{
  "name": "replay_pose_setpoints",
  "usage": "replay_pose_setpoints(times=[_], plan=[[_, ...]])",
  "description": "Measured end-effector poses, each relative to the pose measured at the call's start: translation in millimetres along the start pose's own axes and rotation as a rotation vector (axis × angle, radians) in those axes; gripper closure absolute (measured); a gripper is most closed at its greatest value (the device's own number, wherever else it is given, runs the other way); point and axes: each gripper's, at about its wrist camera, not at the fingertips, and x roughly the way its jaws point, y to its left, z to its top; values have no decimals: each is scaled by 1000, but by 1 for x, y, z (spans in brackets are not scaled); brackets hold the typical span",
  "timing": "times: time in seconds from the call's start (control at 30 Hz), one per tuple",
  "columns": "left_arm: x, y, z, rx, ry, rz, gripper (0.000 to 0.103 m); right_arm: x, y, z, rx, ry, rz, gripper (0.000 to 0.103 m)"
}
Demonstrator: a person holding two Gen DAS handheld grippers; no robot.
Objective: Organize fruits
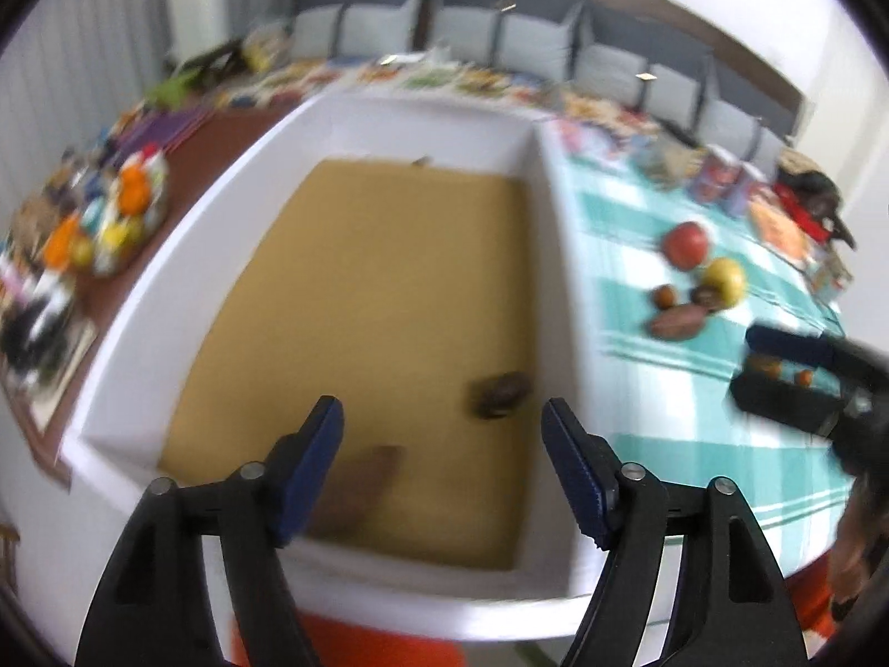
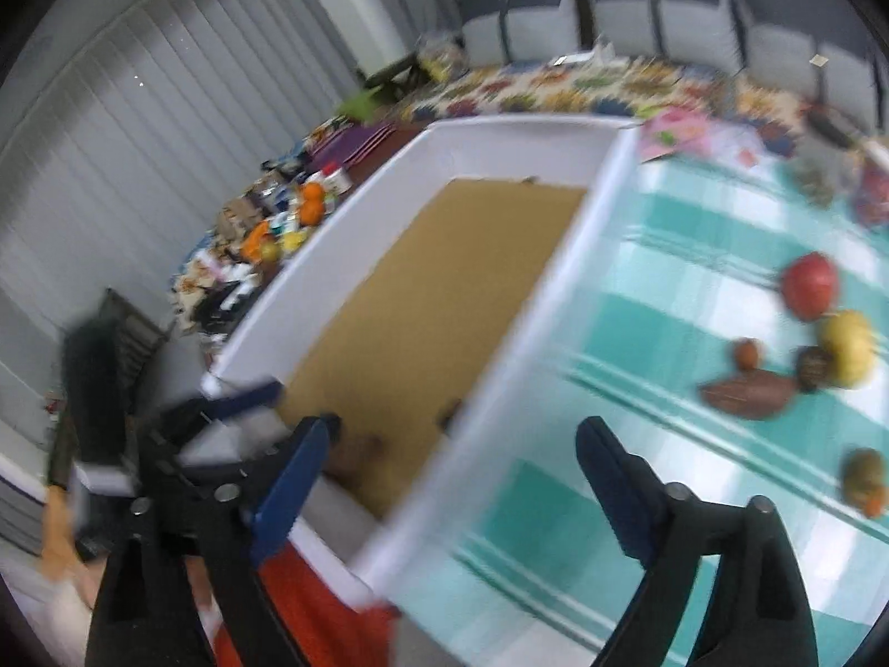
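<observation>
My left gripper (image 1: 441, 428) wide and empty over the bin (image 1: 355, 122), dark fruit (image 1: 500, 393) inside seen only here, my right gripper (image 2: 453, 447) wide, empty, apple (image 2: 810, 284) clearer there

My left wrist view looks steeply down from close above the white tray (image 1: 533, 128), centred over its tan floor. My right wrist view sits close over the tray's right wall (image 2: 555, 300), facing down and toward the far end. Both share the tray, the fruit cluster (image 1: 694, 278) right of it, and the cushions beyond.
</observation>
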Motion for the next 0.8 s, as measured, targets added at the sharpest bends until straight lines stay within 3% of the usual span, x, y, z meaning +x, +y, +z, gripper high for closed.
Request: replay_pose_setpoints(times=[0.07, 0.17, 0.3, 0.37, 0.63, 0.7, 0.8], plan=[[1, -22, 2, 47, -28, -37, 23, -12, -21, -28, -23, -7, -79, 12], [15, -59, 1, 152, -80, -35, 18, -30, -63, -93, -43, -5, -239, 12], [56, -87, -4, 265, 22, 31, 18, -52, -120, -157, 64, 1, -359, 12], [57, -91, -9, 303, 15, 89, 18, -65, -137, -177, 108, -14, -402, 12], [48, -67, -18, 229, 31, 140, 18, -98, -178, -214, 206, -96, -554, 12], [35, -71, -16, 201, -28, 172, 18, -101, -190, -219, 220, -113, -582, 12], [-3, -93, -21, 192, -202, 191, 18, -98, -205, -220, 240, -124, -619, 12]])
